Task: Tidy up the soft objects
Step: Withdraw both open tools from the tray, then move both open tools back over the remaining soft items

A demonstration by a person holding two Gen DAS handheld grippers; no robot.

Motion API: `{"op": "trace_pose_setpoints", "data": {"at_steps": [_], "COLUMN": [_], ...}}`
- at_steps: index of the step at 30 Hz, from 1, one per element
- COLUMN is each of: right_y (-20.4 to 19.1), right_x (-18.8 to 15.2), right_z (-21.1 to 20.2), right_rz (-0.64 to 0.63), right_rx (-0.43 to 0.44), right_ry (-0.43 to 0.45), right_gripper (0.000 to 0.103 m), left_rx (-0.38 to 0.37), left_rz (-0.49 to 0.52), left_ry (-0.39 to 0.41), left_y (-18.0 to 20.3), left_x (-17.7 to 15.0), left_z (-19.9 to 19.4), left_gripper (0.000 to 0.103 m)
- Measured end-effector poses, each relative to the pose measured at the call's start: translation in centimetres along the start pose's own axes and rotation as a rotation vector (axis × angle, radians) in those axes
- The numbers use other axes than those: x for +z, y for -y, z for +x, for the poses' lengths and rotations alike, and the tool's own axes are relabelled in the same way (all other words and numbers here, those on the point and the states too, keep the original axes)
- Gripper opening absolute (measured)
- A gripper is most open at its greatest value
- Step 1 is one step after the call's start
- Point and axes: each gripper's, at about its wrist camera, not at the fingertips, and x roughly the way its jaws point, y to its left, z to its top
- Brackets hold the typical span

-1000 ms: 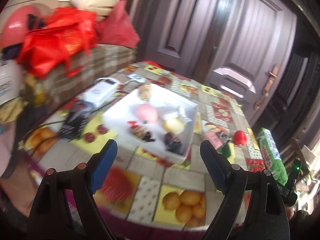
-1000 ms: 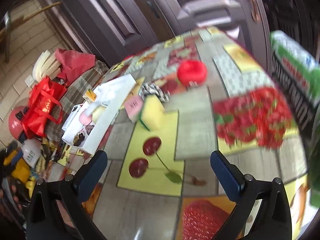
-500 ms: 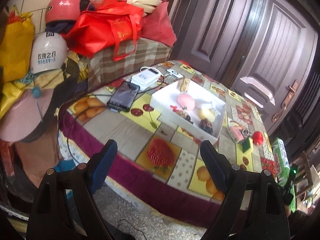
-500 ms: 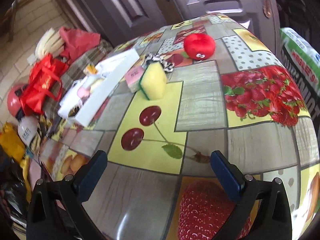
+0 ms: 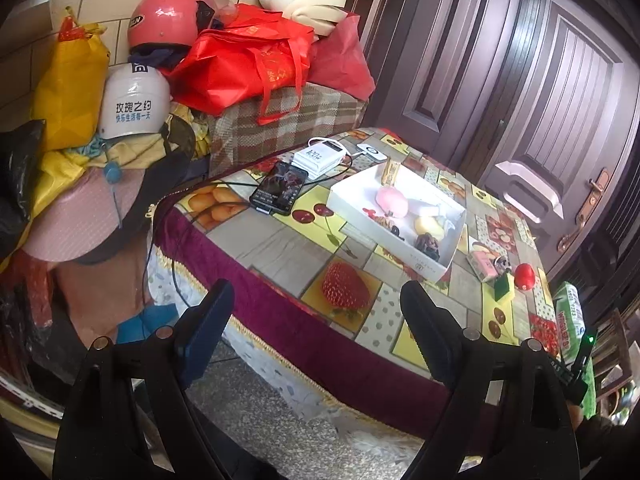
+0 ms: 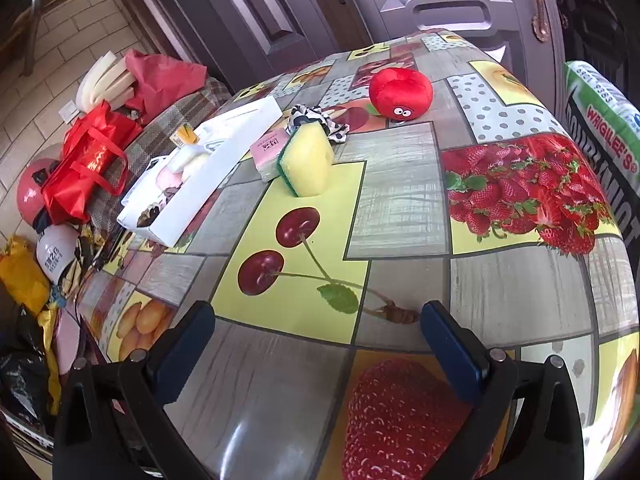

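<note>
Four soft items are sitting loose on the table (image 6: 400, 216), outside the white box (image 6: 188, 196): yellow sponge (image 6: 308, 164) with green scrub backing standing on edge, pink tissue pack (image 6: 267, 151) touching it at its 9 o'clock, black-and-white fabric scrunchie (image 6: 316, 118) at its 12, and round red plush toy (image 6: 400, 90) with googly eyes at its 1 o'clock, apart from the rest. Likely these are waiting to go in the box, which is already holding a pink squishy (image 5: 391, 202), a yellow squishy (image 5: 428, 226) and some dark bits, too small to identify. Right gripper (image 6: 318, 326) is hovering low over the glossy fruit-print oilcloth, jaws spread wide, nothing between them, sponge lying at 12 o'clock ahead of it, so probably lining up for that grab. Left gripper (image 5: 318, 306) is hanging off the table edge over the floor, jaws also spread and empty, box at its 1 o'clock. Phone (image 5: 279, 193) and white power bank (image 5: 318, 160) are lying at the box's 10 o'clock, hard and flat, not task stuff. Green gum package (image 6: 604, 120) is sitting at the table's 3 o'clock side.
</note>
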Motion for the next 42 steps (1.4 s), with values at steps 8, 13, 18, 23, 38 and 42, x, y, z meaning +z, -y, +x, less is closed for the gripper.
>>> {"op": "trace_pose_setpoints", "data": {"at_steps": [8, 13, 18, 23, 38, 42], "right_y": [-1.1, -1.9, -1.6, -1.6, -1.5, -1.1], "right_x": [-0.3, -0.7, -0.7, -0.8, -0.9, -0.8], "right_z": [0.5, 0.8, 0.6, 0.5, 0.5, 0.3], "right_rz": [-0.093, -0.152, -0.136, -0.123, -0.118, -0.089], "right_rx": [-0.025, -0.021, -0.006, -0.013, 0.041, 0.071], "right_ry": [-0.012, -0.023, -0.01, 0.002, 0.0, 0.011], "right_gripper": [0.103, 0.103, 0.103, 0.103, 0.103, 0.103], "left_rx": [0.053, 0.093, 0.141, -0.002, -0.139, -0.153], "left_rz": [-0.065, -0.128, -0.123, -0.157, -0.081, -0.049], "left_ry": [0.017, 0.017, 0.013, -0.06, -0.163, -0.173], "left_y": [-2.6, -4.6, -4.4, -0.4, 5.9, 7.4], "left_x": [-2.2, -3.4, -4.2, -8.0, -8.7, -7.8], "left_z": [-0.5, -1.9, -2.2, 0.0, 1.4, 2.3], "left_gripper": [0.086, 0.086, 0.086, 0.086, 0.086, 0.086]}}
